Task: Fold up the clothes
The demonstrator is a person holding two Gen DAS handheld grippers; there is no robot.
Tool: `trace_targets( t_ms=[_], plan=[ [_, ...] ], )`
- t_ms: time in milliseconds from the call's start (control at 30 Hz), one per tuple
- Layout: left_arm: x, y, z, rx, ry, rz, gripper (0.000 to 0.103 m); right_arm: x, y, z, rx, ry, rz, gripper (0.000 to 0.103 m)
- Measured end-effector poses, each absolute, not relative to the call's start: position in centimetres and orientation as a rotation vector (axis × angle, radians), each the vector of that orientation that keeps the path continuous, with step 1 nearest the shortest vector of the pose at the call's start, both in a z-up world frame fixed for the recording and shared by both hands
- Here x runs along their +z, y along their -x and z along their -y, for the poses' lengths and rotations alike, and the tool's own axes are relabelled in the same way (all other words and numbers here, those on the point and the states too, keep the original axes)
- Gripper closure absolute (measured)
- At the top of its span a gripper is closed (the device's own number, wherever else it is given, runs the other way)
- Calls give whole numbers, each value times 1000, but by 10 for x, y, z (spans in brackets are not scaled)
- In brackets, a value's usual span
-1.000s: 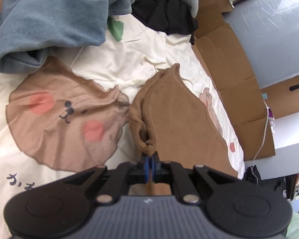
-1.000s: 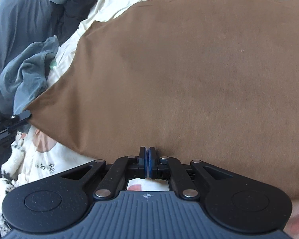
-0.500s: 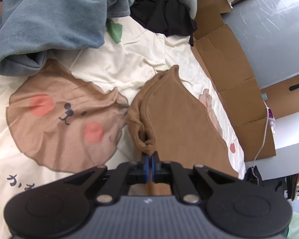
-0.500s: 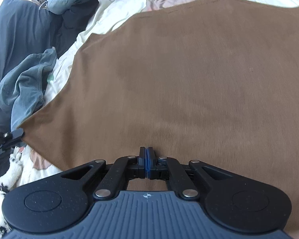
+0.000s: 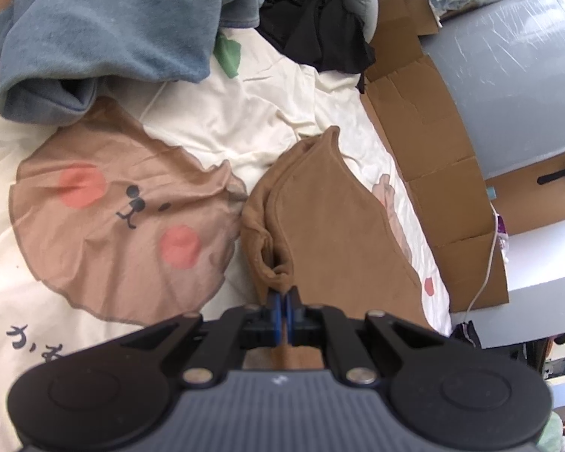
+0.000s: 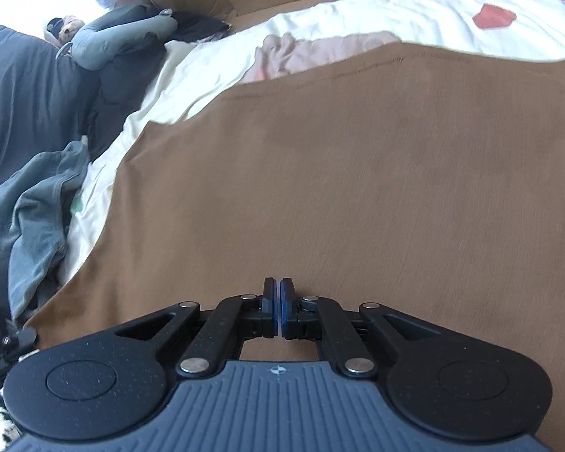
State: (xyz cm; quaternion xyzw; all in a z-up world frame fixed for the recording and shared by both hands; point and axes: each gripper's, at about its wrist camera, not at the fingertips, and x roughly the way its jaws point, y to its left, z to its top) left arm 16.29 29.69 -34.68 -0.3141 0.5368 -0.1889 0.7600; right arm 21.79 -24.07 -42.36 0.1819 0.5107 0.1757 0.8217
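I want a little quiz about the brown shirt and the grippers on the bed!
1. True or false: the left gripper is open.
2. Which lies closest to the crumpled blue-grey sweatshirt: A, the printed bear face on the cream bedsheet; B, the white cable; C, the flattened brown cardboard?
3. Fill in: the right gripper is shut on the plain brown ____.

Key: 1 false; 2 A; 3 shirt.

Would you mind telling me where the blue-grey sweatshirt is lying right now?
In the left wrist view the blue-grey sweatshirt is heaped at the upper left on the cream bedsheet, above the printed bear face and left of the black garment.
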Motion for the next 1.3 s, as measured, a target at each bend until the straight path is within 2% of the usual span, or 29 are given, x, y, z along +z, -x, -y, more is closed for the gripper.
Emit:
trace_targets(
  t_ms=[433, 967, 1300],
  plan=[
    [-371, -162, -309, -403, 702, -1170, 100, -435, -277, 246, 350, -327, -1051, 101],
    [-374, -157, -315, -412, 717, -1160, 100, -433, -346, 252, 271, -323, -988, 101],
    [-379, -157, -321, -404, 724, -1162, 100, -435, -361, 242, 257, -293, -967, 99]
  ],
)
